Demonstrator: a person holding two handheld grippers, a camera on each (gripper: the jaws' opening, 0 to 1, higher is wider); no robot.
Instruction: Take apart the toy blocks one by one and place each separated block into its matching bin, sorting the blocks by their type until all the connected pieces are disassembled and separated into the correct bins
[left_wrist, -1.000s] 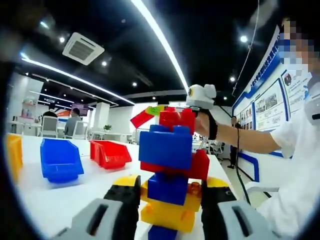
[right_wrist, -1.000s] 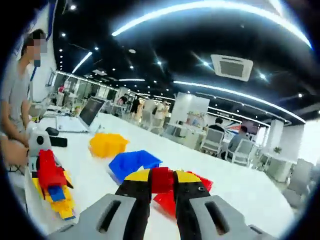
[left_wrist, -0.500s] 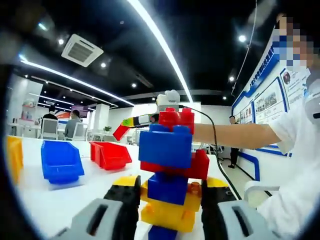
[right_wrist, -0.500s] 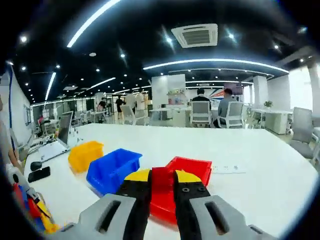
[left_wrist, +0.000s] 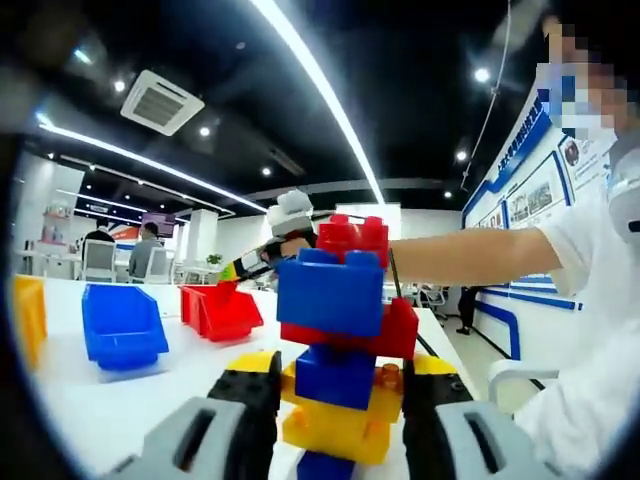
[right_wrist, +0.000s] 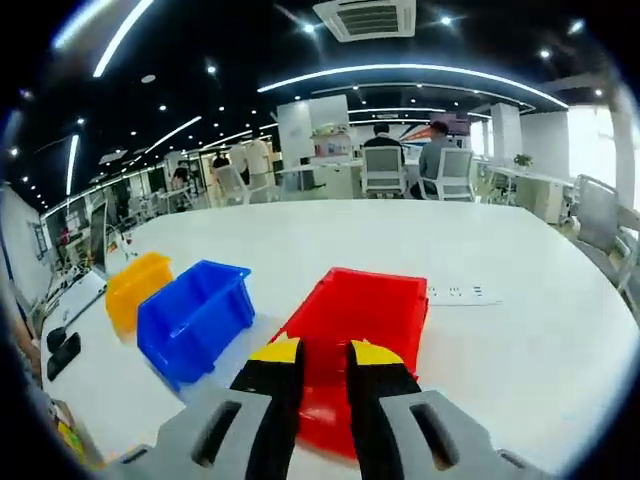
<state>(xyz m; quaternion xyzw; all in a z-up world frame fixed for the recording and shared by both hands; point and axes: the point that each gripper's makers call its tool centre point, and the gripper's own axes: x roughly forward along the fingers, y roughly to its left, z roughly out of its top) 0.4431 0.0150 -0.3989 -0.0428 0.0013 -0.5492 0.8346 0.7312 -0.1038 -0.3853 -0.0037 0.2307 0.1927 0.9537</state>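
In the left gripper view, a stack of joined blocks (left_wrist: 340, 360) is pinched between the jaws of the left gripper (left_wrist: 338, 400): a red block on top, then blue, red, blue and yellow pieces, all connected. Beyond it on the white table (left_wrist: 110, 400), a yellow bin (left_wrist: 28, 312), a blue bin (left_wrist: 122, 322) and a red bin (left_wrist: 222, 308) are seen, with the right gripper (left_wrist: 262, 262) held over the red one.

In the right gripper view, the jaws are close together above the red bin; whether a red block is pinched cannot be told. Most of the stack is judged left to separate.
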